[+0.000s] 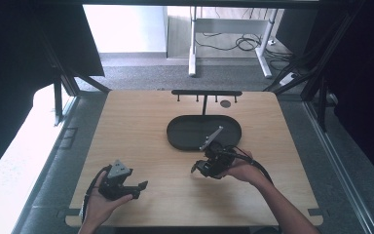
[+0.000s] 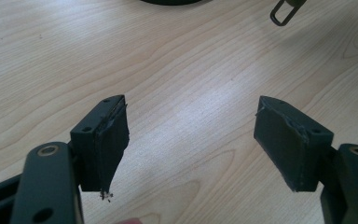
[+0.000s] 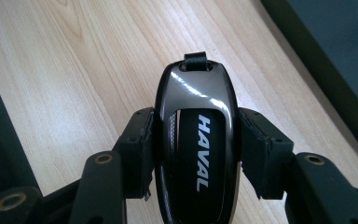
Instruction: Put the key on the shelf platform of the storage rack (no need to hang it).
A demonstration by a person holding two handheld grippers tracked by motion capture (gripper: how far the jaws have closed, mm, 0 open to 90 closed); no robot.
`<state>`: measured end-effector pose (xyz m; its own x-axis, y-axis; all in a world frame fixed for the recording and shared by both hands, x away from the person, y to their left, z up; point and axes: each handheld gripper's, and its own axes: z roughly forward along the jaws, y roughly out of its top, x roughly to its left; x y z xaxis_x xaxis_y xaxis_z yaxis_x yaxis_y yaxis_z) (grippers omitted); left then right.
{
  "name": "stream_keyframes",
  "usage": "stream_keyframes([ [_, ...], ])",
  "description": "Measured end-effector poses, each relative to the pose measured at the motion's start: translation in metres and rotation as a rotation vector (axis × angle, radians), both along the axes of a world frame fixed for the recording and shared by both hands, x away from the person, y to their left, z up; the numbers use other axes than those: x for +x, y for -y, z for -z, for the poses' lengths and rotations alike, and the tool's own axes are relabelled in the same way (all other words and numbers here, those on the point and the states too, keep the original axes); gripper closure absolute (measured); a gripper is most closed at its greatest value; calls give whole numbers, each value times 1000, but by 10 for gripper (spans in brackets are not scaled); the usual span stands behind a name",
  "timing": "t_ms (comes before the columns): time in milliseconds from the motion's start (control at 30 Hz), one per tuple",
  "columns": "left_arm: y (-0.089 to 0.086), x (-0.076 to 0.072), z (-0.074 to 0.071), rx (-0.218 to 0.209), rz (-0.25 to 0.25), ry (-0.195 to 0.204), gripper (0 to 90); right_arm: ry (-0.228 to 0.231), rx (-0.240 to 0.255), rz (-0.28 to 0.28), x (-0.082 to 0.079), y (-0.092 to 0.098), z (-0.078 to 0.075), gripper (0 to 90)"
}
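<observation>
A glossy black car key fob (image 3: pixel 193 91) marked HAVAL, with a small loop at its top end, is clamped by its sides in my right gripper (image 3: pixel 196 123). In the high view that gripper (image 1: pixel 198 168) hovers just in front of the black oval tray (image 1: pixel 175 141), a little above the table. My left gripper (image 1: pixel 139 189) is held low near the front left of the table with its jaws wide apart and pointing right. The left gripper view has bare wood between its open jaws (image 2: pixel 191 107) and a dark loop (image 2: pixel 283 11) farther off.
A black rack with several hooks (image 1: pixel 206 92) stands behind the tray at the table's back edge, with a small round dark disc (image 1: pixel 225 103) beside it. The tray's wall (image 3: pixel 307 51) runs close along the right of the held fob. Light wood tabletop (image 1: pixel 141 126) lies between the grippers.
</observation>
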<state>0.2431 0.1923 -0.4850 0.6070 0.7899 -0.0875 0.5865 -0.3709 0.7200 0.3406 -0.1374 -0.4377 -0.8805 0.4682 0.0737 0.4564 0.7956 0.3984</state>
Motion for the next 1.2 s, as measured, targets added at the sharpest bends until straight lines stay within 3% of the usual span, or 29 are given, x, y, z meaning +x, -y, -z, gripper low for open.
stream_keyframes([
  [433, -1, 1, 1, 2, -2, -1, 264, 33, 22, -4, 4, 3, -18, 494],
  [700, -1, 1, 2, 5, 1, -5, 264, 59, 56, 25, 12, 10, -32, 494],
  [1000, -1, 2, 2, 3, 0, -8, 264, 78, 60, 53, 25, 18, -44, 494],
  [1200, -2, 2, 2, 4, 3, -7, 264, 92, 88, 67, 36, 25, -54, 495],
])
